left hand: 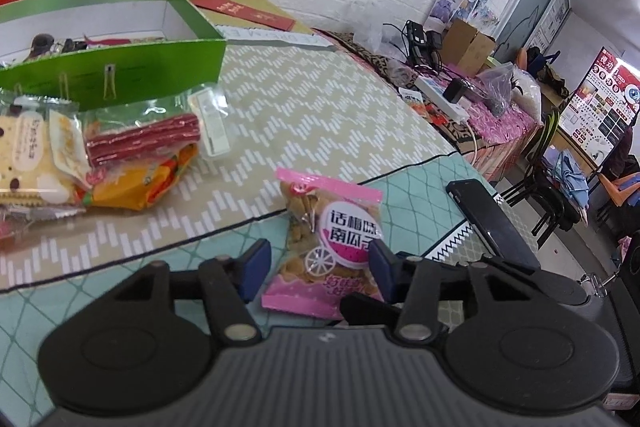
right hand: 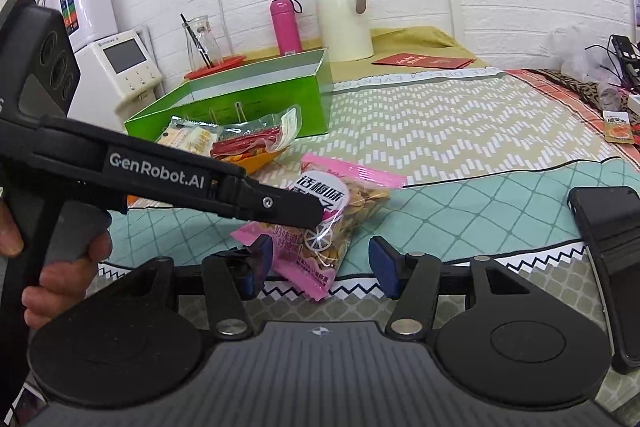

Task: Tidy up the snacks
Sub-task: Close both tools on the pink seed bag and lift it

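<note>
A pink packet of seeds (left hand: 328, 247) lies on the teal mat; it also shows in the right wrist view (right hand: 332, 215). My left gripper (left hand: 318, 271) is open, its blue pads on either side of the packet's near end. My right gripper (right hand: 320, 263) is open, just short of the same packet. The left gripper's black arm (right hand: 200, 183) reaches over the packet there. A pile of snack packets (left hand: 100, 155) lies in front of an open green box (left hand: 120, 67), also seen in the right wrist view (right hand: 248, 95).
A black phone (left hand: 492, 223) lies right of the packet, also in the right wrist view (right hand: 612, 227). A cream jug (right hand: 344, 15), a pink bottle (right hand: 286, 27) and a glass (right hand: 202, 43) stand behind the box. A cluttered table (left hand: 460, 87) is at the far right.
</note>
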{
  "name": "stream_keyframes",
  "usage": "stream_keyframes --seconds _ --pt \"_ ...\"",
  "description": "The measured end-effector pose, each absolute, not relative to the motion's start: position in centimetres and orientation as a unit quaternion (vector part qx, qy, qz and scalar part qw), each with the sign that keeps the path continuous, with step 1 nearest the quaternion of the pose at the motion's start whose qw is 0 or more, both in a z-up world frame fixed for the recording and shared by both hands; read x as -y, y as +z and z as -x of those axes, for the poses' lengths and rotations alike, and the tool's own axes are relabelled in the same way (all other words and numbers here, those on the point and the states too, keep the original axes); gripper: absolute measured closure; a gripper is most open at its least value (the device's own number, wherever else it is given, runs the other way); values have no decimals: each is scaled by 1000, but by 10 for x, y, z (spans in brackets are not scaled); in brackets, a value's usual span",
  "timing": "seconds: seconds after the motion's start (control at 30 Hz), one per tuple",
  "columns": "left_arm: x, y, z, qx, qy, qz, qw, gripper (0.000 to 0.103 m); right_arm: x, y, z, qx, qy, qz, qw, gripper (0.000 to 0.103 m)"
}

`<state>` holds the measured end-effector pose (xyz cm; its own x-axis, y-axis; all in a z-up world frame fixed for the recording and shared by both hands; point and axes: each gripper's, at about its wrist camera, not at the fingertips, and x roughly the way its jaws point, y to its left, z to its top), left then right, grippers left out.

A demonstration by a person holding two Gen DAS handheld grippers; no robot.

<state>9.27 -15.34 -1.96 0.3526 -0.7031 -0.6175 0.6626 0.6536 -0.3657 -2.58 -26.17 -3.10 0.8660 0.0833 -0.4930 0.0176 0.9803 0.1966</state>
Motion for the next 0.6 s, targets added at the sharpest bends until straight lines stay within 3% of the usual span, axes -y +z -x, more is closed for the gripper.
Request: stream_keyframes --seconds 0.1,0.13,0.2,0.27,0.33,0.4,0.6 --pt "154 -24 -93 -393 -419 23 818 59 264 -37 22 -264 17 -101 959 15" --pt "154 -25 -92 -390 -423 20 818 61 263 -38 23 -257 16 -97 961 26" --pt "154 -28 -94 -390 -425 25 817 66 262 -40 23 -254 12 -88 963 39" --pt "152 -28 -97 -392 -427 34 814 69 261 -39 23 -255 8 -87 963 46" --pt "150 -25 -96 -390 -422 34 818 79 262 -38 22 -257 6 -89 962 66" --pt "147 -23 -94 -392 -420 35 818 82 264 -34 24 -255 6 -102 962 77" --pt "134 -5 -86 -364 -413 44 834 85 256 -19 25 -236 18 -86 968 78"
